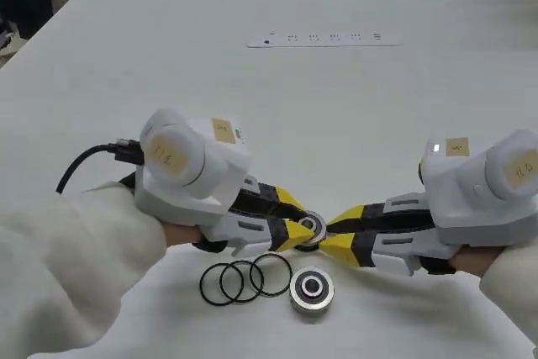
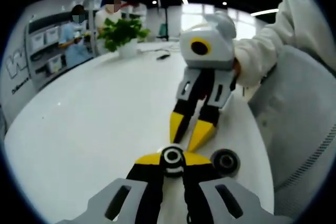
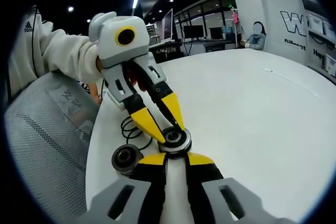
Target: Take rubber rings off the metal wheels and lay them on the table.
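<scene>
A white table (image 1: 252, 107) was seen spread across the whole work area, with a grey mesh surface (image 3: 44, 135) beside its near edge and a potted plant (image 2: 122, 32) set well back on it. The left gripper (image 1: 294, 229) and the right gripper (image 1: 334, 235) were held tip to tip over the near part of the table, and a black cable (image 1: 84, 161) was led off the back of the left one. A power strip (image 1: 324, 39) was laid flat on the table, well apart from the work. Two wheels were counted. One metal wheel (image 1: 312, 225) was clamped between the left gripper's yellow jaws, lifted just off the table. The right gripper's jaws were drawn nearly together with their tips at that wheel's rim, and whether anything was pinched there could not be told, the tips being masked by the wheel. The second wheel (image 1: 312, 287) was set flat on the table just in front of them. Three rubber rings (image 1: 245, 280) were laid overlapping in a row just beside that second wheel.
</scene>
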The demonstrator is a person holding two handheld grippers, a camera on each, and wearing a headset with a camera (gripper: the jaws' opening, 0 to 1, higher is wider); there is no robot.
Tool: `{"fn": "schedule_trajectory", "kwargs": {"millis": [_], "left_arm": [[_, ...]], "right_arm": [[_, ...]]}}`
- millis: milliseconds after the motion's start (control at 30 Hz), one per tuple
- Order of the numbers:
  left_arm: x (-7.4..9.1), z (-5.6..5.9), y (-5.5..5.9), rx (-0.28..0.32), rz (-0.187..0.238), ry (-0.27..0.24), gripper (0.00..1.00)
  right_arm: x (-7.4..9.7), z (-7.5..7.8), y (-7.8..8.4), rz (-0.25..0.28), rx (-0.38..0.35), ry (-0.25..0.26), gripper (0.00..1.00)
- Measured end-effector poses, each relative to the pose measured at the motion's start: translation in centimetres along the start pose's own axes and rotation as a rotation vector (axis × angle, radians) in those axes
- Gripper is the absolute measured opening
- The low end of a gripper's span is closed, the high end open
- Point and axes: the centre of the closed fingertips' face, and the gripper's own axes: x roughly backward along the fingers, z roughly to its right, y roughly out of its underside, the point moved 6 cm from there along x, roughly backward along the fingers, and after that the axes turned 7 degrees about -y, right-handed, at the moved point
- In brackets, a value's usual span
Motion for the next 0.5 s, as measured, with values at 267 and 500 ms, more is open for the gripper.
{"fn": "schedule_trajectory", "kwargs": {"millis": [267, 500], "left_arm": [[-0.01, -0.10, 0.05, 0.010, 0.004, -0.006, 0.14], [-0.04, -0.16, 0.10, 0.010, 0.008, -0.008, 0.14]], "right_arm": [[0.09, 0.09, -0.01, -0.003, 0.021, 0.010, 0.03], [0.16, 0.08, 0.07, -0.001, 0.022, 0.009, 0.03]]}}
